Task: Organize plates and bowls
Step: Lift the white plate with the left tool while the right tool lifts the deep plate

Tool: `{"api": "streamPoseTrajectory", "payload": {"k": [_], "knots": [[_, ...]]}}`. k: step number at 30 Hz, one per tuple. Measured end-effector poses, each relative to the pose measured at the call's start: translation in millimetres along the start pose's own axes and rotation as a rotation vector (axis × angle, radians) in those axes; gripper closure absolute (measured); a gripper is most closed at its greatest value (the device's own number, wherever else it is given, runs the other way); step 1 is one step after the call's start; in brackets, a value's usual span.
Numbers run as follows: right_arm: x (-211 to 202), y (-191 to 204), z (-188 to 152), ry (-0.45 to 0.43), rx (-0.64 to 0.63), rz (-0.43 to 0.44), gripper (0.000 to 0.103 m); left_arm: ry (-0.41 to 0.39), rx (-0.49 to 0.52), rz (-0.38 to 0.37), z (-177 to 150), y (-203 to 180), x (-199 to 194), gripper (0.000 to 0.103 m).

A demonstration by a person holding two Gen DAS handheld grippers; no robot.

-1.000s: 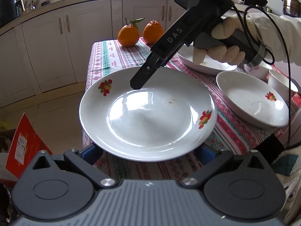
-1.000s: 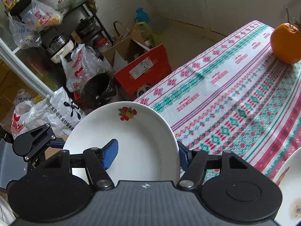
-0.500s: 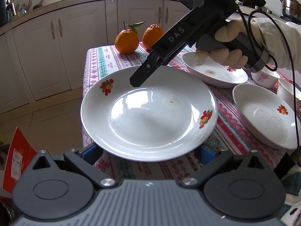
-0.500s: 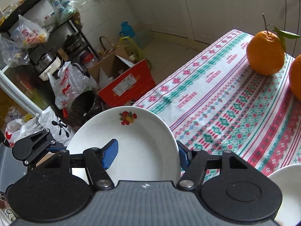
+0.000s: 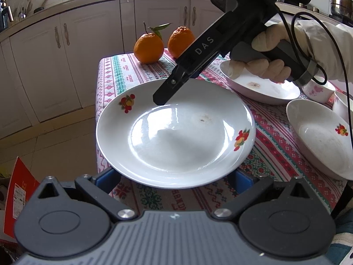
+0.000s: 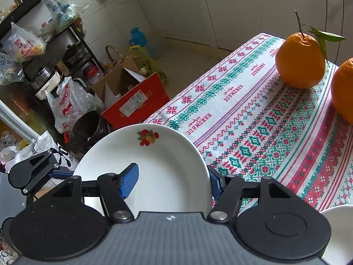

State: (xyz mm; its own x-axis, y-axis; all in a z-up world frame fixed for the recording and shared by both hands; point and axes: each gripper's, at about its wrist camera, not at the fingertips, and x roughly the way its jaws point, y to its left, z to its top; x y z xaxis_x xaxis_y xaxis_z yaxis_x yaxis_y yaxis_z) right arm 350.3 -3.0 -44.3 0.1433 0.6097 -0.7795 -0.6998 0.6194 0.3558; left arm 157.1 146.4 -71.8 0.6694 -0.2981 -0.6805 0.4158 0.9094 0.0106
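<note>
The left gripper [image 5: 174,176] is sitting wide apart, its blue pads [image 5: 108,177] flanking the near rim of a white fruit-print plate [image 5: 176,132] without clearly pinching it, while the right gripper [image 6: 172,178] is spreading too, one pad [image 6: 129,180] lying over the plate's inside and the other at its outer edge. That plate is hovering at the corner of the patterned tablecloth [image 5: 123,72], partly past the table edge. Beyond it two oranges [image 5: 149,48] are resting on the cloth, and two more plates [image 5: 260,88] and a small floral bowl [image 5: 317,88] are lying off to the right.
</note>
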Motion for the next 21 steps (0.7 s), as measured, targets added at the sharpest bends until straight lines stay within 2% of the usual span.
{"api": "streamPoseTrajectory", "payload": {"k": [15,18,19,21], "knots": [[1.7,-1.3,2.3,-0.003,-0.003,-0.017,0.031,-0.001,0.019,0.007,3.1,-0.1,0.2,0.001],[1.6,-1.2,2.2,0.001,0.005,-0.005,0.021,-0.009,0.017,0.012,2.8,-1.7,-1.2,0.001],[0.3,0.5,1.9,-0.001,0.003,-0.011,0.014,-0.011,0.015,0.013,2.6,-1.9,-2.4,0.001],[-4.5,5.4,0.9,-0.012,-0.017,-0.035,0.010,-0.015,0.010,0.016,1.8,-1.7,-5.6,0.001]]}}
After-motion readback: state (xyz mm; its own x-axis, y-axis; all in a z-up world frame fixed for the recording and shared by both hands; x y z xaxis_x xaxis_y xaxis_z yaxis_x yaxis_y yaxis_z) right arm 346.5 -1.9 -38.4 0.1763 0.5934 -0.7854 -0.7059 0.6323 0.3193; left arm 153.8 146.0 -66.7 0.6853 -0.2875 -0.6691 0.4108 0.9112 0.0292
